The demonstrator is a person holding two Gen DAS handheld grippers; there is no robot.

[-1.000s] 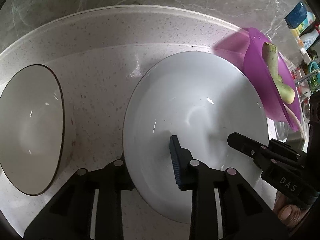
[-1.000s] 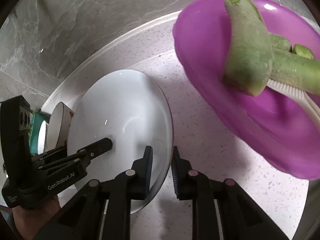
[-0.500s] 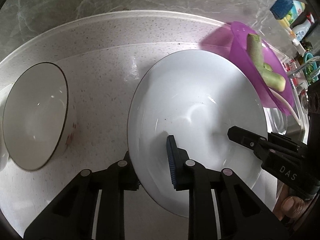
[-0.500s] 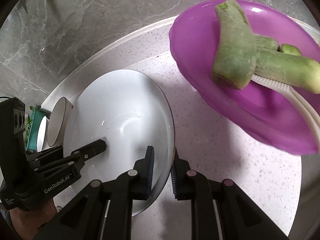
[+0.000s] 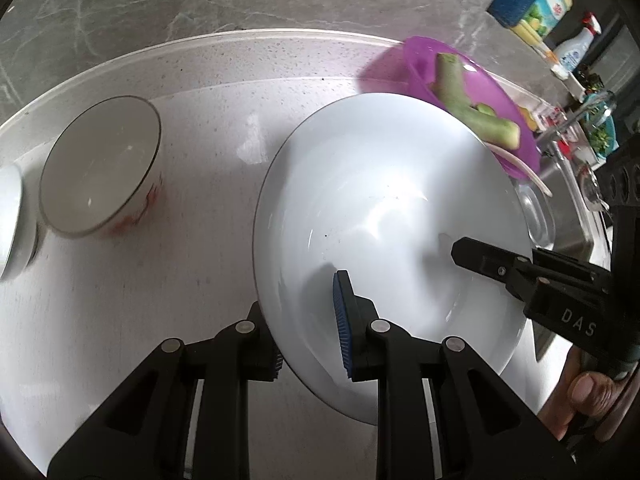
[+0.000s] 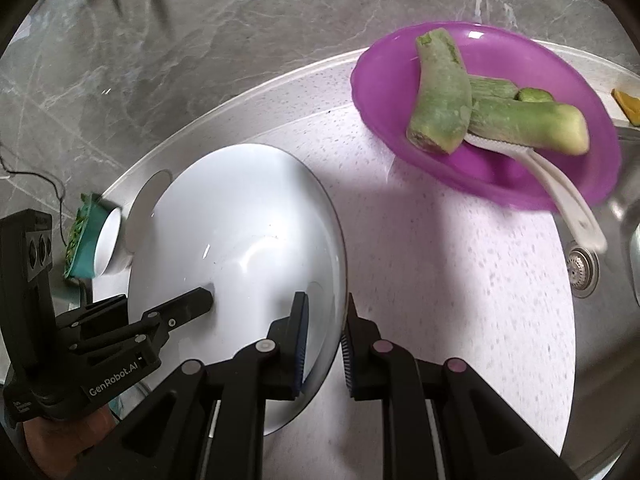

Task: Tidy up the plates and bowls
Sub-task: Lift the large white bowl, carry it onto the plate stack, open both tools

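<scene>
A large white deep plate [image 5: 384, 216] hangs above the speckled counter, gripped from both sides. My left gripper [image 5: 308, 332] is shut on its left rim, one finger under and one inside. My right gripper [image 6: 324, 344] is shut on the plate's [image 6: 240, 240] right rim, and shows at the right of the left wrist view [image 5: 520, 272]. A cream bowl with a dark rim and red pattern [image 5: 100, 168] stands on the counter to the left. Beside it, at the edge, is part of a white bowl [image 5: 10, 220].
A purple plate [image 6: 500, 80] with green vegetable pieces [image 6: 440, 92] and a white utensil [image 6: 560, 196] sits at the back right. A sink drain [image 6: 582, 264] lies to the right. A teal dish [image 6: 80, 240] is at far left. Bottles [image 5: 568, 52] stand along the grey marble wall.
Both grippers have lifted the white plate off the counter. The cream bowl, the purple plate and the counter look farther away and more of them shows.
</scene>
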